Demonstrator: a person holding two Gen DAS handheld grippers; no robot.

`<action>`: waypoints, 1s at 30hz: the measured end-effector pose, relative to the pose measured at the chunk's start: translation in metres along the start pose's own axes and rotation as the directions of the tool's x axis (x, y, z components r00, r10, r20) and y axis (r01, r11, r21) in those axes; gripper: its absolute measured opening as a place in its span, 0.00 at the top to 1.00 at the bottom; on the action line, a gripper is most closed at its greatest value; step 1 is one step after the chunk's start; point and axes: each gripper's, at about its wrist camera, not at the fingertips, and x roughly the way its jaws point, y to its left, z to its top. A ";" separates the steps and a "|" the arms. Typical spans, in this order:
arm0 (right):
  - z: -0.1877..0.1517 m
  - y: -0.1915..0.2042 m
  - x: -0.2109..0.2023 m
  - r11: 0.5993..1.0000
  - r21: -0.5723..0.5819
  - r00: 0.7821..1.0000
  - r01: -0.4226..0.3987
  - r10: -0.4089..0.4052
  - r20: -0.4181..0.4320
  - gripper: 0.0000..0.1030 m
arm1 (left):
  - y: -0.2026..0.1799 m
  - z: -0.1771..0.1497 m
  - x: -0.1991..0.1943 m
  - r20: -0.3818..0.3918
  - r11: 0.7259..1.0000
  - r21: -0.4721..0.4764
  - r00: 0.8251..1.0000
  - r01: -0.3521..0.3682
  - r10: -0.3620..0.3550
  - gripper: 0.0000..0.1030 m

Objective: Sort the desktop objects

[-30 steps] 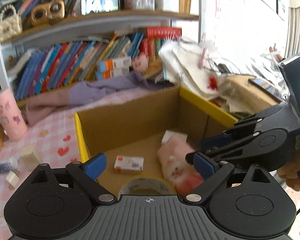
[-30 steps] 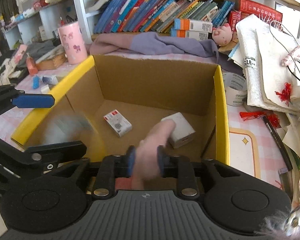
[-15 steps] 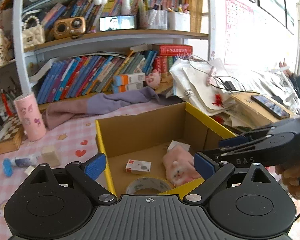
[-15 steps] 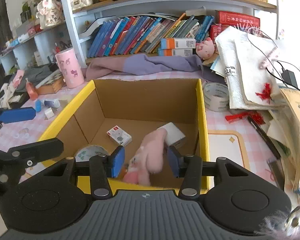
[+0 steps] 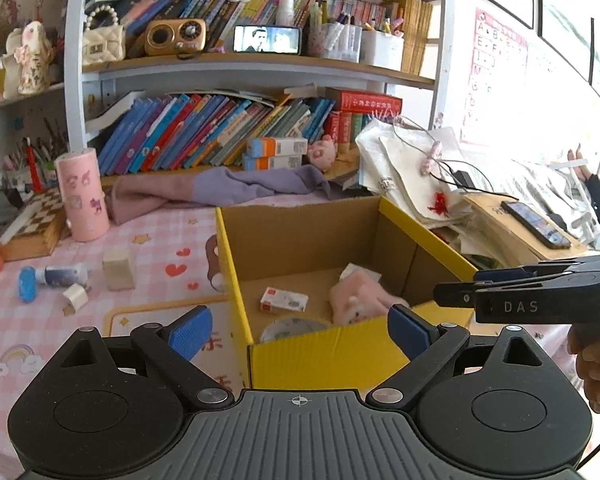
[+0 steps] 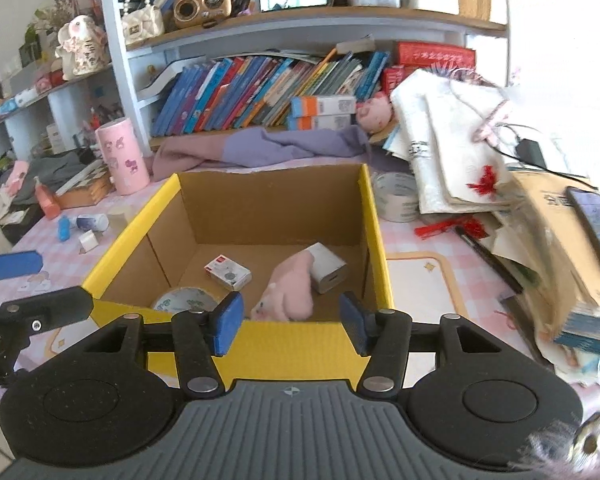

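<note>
both hand-held grippers, left (image 5: 298, 330) and right (image 6: 290, 322), hang spread and empty at the near edge of the box (image 6: 369, 216). inside it lie a pink toy (image 6: 290, 288), white block (image 6: 327, 268), small carton (image 6: 227, 273) and tape roll (image 6: 184, 299).

Left gripper (image 5: 300, 330): fingers spread wide, nothing held between pads. Right gripper (image 6: 291, 322): fingers parted, nothing gripped. Right gripper seen side-on in left wrist view, gripped by person's hand (image 5: 593, 372) at right edge. Both held level, pointed forward.
</note>
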 end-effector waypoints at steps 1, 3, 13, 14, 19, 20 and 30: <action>-0.002 0.002 -0.003 1.000 0.011 1.000 0.005 -0.005 0.000 0.50 | 0.001 -0.001 -0.001 -0.001 1.000 0.004 1.000 0.003 -0.003 0.06; -0.007 0.006 -0.007 0.999 0.031 1.000 0.018 -0.018 -0.002 0.50 | 0.003 -0.003 -0.005 0.001 1.000 0.008 1.000 0.005 -0.005 0.06; -0.037 0.037 -0.022 0.995 0.052 0.995 0.084 -0.081 -0.049 0.50 | 0.024 -0.019 -0.021 -0.012 1.000 0.005 1.000 0.021 -0.021 0.06; -0.039 0.040 -0.024 0.995 0.053 0.995 0.088 -0.085 -0.052 0.50 | 0.027 -0.021 -0.022 -0.017 1.000 0.008 1.000 0.020 -0.020 0.06; -0.052 0.061 -0.032 0.993 0.050 0.993 0.104 -0.101 -0.067 0.50 | 0.040 -0.034 -0.035 -0.040 1.000 0.016 0.999 0.022 -0.021 0.06; -0.054 0.065 -0.033 0.993 0.050 0.992 0.109 -0.105 -0.069 0.50 | 0.042 -0.036 -0.038 -0.043 1.000 0.020 0.999 0.023 -0.022 0.06; -0.073 0.110 -0.048 0.989 0.054 0.989 0.136 -0.132 -0.066 0.50 | 0.072 -0.050 -0.064 -0.063 0.999 0.028 0.998 0.026 -0.025 0.06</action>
